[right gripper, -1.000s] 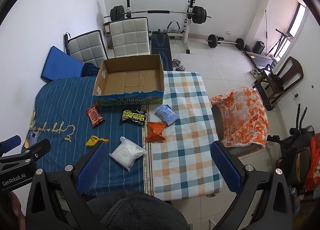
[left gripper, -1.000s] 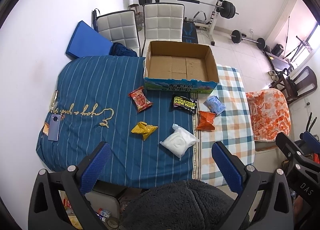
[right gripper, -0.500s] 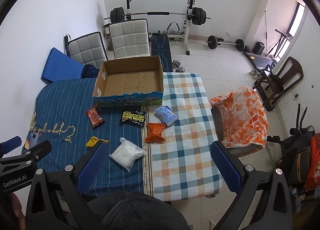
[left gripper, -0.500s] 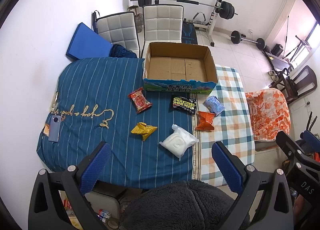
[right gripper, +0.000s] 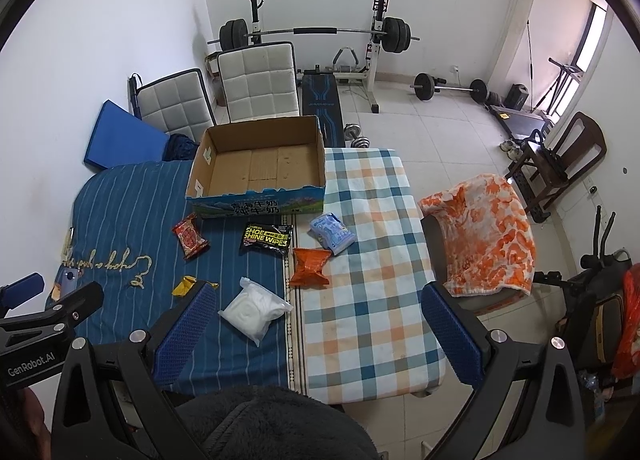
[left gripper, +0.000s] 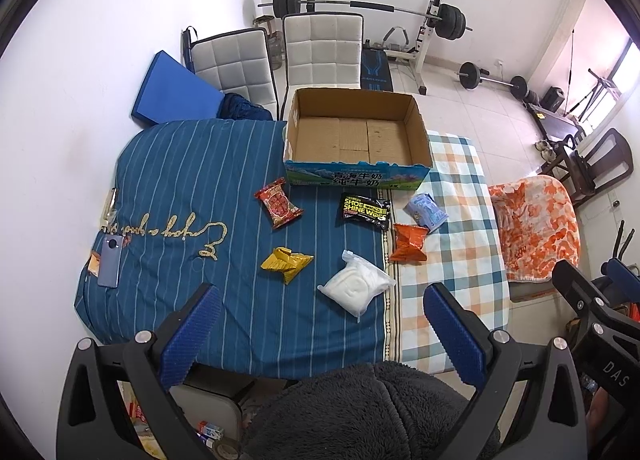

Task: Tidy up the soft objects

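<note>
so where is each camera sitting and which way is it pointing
Left wrist: high over the near edge of the table, looking down between the open left gripper; the right gripper's black frame shows at right.
Right wrist: further right, same downward look between the open right gripper; the left gripper shows at left.
Both share the empty cardboard box, six soft packets and a dark fuzzy hat.

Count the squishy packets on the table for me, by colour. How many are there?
Red packet: 1
Yellow packet: 1
White packet: 1
Black packet: 1
Orange packet: 1
Light blue packet: 1
Total: 6, all lying on the table; the cardboard box holds none.
</note>
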Available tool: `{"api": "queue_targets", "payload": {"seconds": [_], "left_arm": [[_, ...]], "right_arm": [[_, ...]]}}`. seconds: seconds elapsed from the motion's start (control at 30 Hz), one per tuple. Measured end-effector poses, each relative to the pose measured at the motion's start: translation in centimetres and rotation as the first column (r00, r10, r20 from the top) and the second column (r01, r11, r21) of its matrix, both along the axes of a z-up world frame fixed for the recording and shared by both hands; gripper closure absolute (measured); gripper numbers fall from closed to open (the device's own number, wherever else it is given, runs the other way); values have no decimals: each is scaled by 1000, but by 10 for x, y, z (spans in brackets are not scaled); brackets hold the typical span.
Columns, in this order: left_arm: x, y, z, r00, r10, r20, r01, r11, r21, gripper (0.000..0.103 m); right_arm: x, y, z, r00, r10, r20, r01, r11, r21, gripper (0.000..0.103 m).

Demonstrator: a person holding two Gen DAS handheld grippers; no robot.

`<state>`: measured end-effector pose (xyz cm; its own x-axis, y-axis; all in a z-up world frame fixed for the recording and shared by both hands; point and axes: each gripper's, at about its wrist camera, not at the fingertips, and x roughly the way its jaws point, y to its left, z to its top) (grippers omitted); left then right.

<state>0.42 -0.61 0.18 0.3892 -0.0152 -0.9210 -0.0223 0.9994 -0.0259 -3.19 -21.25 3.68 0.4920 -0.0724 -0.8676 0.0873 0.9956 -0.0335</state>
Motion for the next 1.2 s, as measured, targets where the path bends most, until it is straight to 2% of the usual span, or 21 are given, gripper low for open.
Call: {"api": "queue_targets", "payload": {"seconds": [0.43, 0.8, 0.9, 1.03, 1.1, 1.2], "left_arm": [[-3, -6, 6, 1000, -11, 6, 11, 1000, -1, 0], [-10, -6, 1, 1000, -13, -2, 13, 1000, -20, 0], [-12, -7, -3, 1000, -12, -6, 12, 1000, -27, 0], [-1, -8, -17, 1000, -11, -3, 11, 1000, -17, 0], [6, -8, -30, 1000, -15, 1, 15, 1000, -14, 0], [22, -12, -63, 999, -49, -18, 49, 999, 3, 0]], "right_arm": [[-1, -2, 1, 1000, 2, 3, -2, 1000, 2, 0], [6, -6, 4, 1000, -18, -6, 18, 999, 28, 0], [9, -13, -3, 999, -35, -16, 36, 998, 44, 0], [15, -34, -35, 996, -74, -49, 76, 995, 56, 0], [22, -47, -61, 991, -96, -94, 102, 993, 55, 0], [43, -67, -116, 971, -114, -209, 127, 991, 52, 0]]}}
